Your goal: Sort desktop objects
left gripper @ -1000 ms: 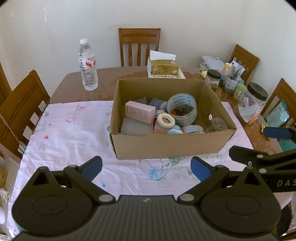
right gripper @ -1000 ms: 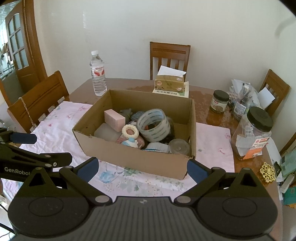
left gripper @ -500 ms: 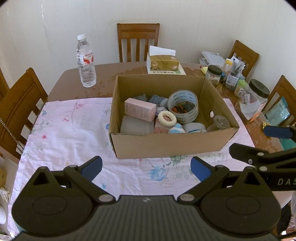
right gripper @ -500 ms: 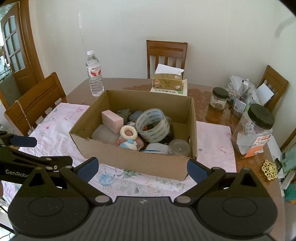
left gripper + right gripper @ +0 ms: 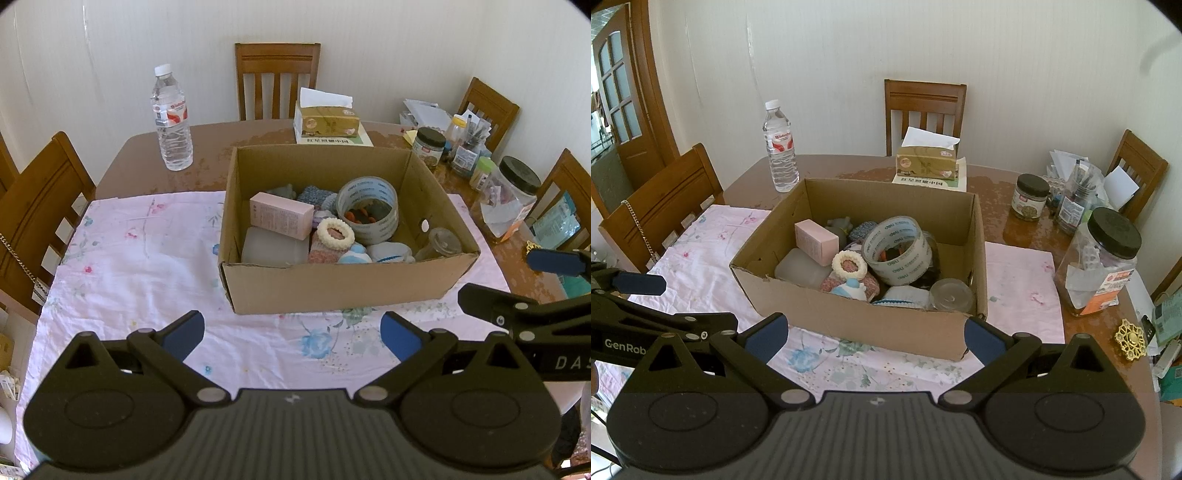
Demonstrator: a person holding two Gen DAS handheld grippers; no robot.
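Cardboard box (image 5: pixel 343 284): on the floral cloth (image 5: pixel 140 258), holding a tape roll (image 5: pixel 369 206), pink carton (image 5: pixel 280 216), what look like knitted items.
Left gripper (image 5: pixel 291 330): spread wide, empty, short of the box.
Right gripper (image 5: pixel 875 334): spread wide, empty, touching nothing.

brown cardboard box (image 5: pixel 343 284) — pink floral cloth (image 5: pixel 140 266) under it — pale pink carton (image 5: pixel 280 219), cream ring (image 5: pixel 335 232).
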